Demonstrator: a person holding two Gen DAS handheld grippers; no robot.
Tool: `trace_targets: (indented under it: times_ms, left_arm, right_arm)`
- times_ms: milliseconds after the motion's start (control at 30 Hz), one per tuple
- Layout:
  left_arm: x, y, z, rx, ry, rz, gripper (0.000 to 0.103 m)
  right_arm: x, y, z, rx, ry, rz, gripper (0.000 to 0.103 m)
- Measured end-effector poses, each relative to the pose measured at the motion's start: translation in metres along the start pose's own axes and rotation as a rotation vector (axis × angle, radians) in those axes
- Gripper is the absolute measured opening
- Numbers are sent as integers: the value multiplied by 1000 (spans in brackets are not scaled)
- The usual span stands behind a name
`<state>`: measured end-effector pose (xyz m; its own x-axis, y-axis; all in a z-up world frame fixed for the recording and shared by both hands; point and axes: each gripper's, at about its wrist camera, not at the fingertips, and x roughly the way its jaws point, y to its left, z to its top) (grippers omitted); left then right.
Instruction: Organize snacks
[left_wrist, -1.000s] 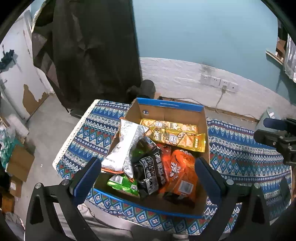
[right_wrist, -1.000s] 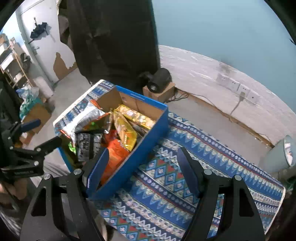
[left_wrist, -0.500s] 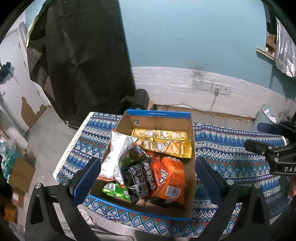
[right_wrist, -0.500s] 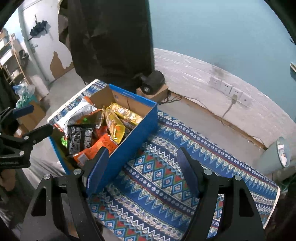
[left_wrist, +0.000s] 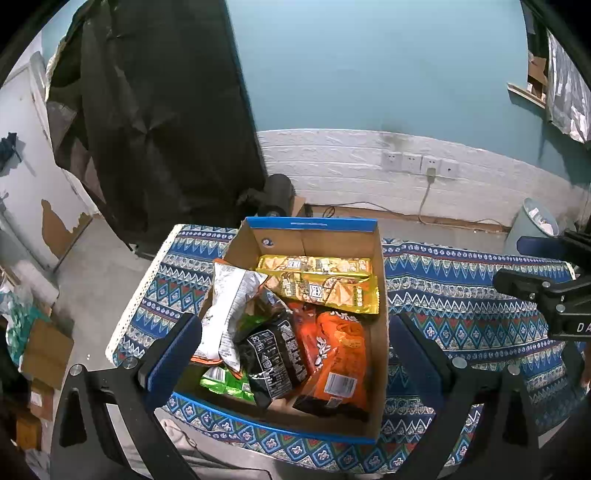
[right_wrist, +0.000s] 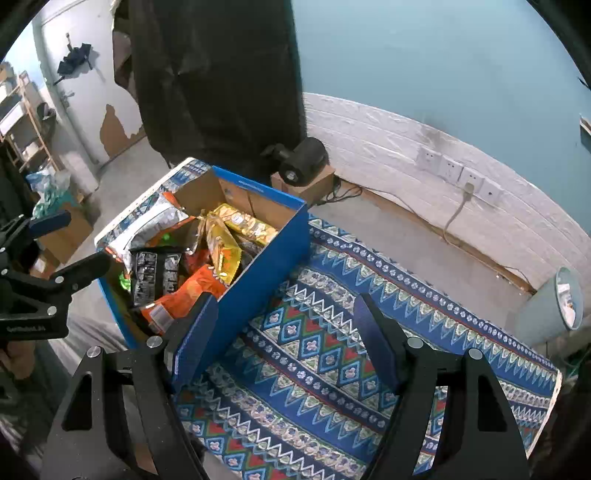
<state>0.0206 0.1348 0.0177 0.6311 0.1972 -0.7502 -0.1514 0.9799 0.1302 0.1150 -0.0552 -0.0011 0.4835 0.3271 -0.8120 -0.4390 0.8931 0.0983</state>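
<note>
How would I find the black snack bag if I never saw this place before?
Look for the open cardboard box with blue edges sitting on the patterned blue tablecloth. Inside, near the front, the black snack bag lies between the tall white bag and the orange bag. It is the only black packet, covered in white print.

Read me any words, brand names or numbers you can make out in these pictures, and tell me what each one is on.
"DA": white letters on the right gripper, cut off by the picture's edge.
White print on the left gripper: too blurred to read.
Orange bag: large characters and a barcode, not legible.
Black bag: small print, too small.
Yellow packs: print too small.
White strip on the box rim: blurred.
</note>
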Motion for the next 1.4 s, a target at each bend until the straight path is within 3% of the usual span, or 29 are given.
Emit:
trace_targets:
  times_ms: [1400]
  left_arm:
    - [6,-13,-3,32,30,-15,102]
  right_arm:
    - [-3,1,-6,-12,13,8,75]
